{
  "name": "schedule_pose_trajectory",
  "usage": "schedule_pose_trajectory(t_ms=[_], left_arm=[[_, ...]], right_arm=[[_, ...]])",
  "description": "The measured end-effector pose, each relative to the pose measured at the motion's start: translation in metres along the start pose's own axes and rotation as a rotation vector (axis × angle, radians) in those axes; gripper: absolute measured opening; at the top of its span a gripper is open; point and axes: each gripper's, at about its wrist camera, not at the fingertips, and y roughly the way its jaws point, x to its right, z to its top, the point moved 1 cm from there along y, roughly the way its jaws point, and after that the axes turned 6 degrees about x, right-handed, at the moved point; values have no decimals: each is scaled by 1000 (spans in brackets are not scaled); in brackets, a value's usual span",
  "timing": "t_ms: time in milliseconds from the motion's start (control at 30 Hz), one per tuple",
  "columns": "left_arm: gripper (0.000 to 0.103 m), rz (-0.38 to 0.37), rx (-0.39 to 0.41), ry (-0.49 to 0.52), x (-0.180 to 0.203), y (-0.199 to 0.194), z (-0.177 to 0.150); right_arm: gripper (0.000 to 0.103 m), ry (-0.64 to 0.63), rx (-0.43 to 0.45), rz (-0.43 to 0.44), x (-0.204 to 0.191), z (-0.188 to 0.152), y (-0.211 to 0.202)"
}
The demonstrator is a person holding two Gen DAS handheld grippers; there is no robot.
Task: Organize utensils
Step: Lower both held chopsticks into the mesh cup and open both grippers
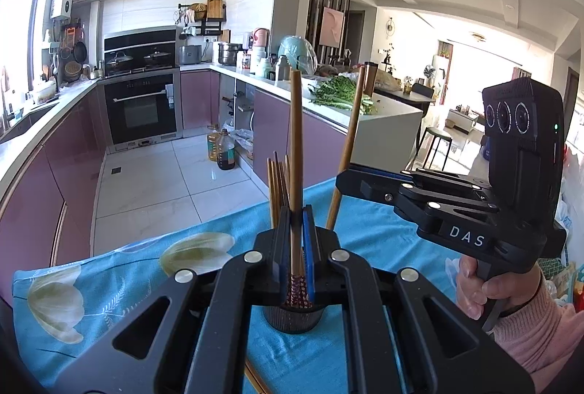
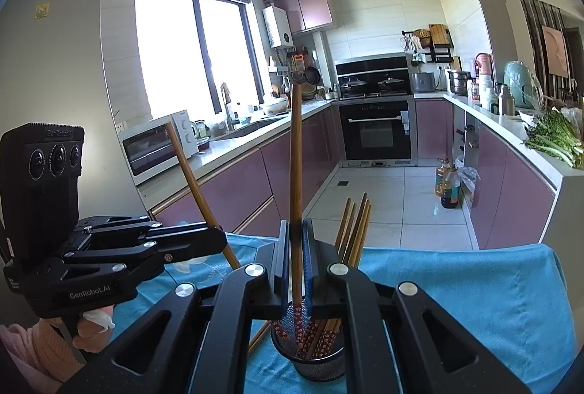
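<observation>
A black mesh holder (image 1: 292,319) (image 2: 321,363) stands on the blue flowered cloth (image 1: 109,284) (image 2: 474,284), with several wooden chopsticks (image 1: 277,186) (image 2: 354,229) upright in it. My left gripper (image 1: 295,211) is shut on one long chopstick (image 1: 295,138), held upright with its patterned end down at the holder's mouth. My right gripper (image 2: 295,226) is shut on another chopstick (image 2: 296,167), whose patterned tip reaches into the holder. Each gripper shows in the other's view (image 1: 341,180) (image 2: 222,240), gripping its slanted chopstick (image 1: 350,145) (image 2: 189,175). A loose chopstick (image 2: 259,339) lies on the cloth.
Beyond the cloth's far edge lie a tiled floor and purple cabinets. Oil bottles (image 1: 221,149) stand on the floor. Leafy greens (image 1: 339,91) lie on the white counter at the right. A hand in a pink sleeve (image 1: 511,295) holds the right gripper.
</observation>
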Motion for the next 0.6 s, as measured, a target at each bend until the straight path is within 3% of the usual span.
schedule_pose_trajectory(t_ms=[600], left_arm=[[7, -11, -91, 9, 3, 2, -13]], right_arm=[[6, 39, -90, -3, 13, -19, 25]])
